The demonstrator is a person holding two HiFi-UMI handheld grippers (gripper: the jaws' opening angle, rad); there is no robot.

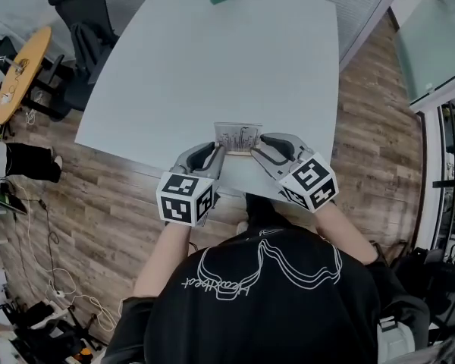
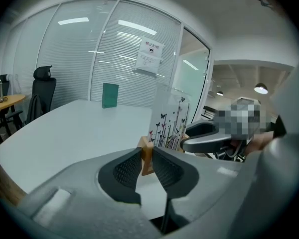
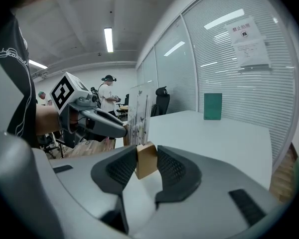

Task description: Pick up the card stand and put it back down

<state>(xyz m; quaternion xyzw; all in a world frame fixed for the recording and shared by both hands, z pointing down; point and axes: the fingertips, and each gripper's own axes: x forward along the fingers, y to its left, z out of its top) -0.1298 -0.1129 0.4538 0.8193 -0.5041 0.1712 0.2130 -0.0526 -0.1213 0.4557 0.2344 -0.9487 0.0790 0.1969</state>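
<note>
The left tool (image 2: pixel 146 156) and right tool (image 3: pixel 146 157) each clamp the stand (image 1: pixel 238 136) by one end of its wooden base, jaws half closed on it, over the tabletop's (image 1: pixel 212 51) near edge. It looks light and rigid. The clear upright panel seems slick and brittle, so grip the wood.

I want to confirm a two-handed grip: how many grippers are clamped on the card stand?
2. The left gripper clamps the card stand at its left end; the right gripper clamps its right end.
</note>
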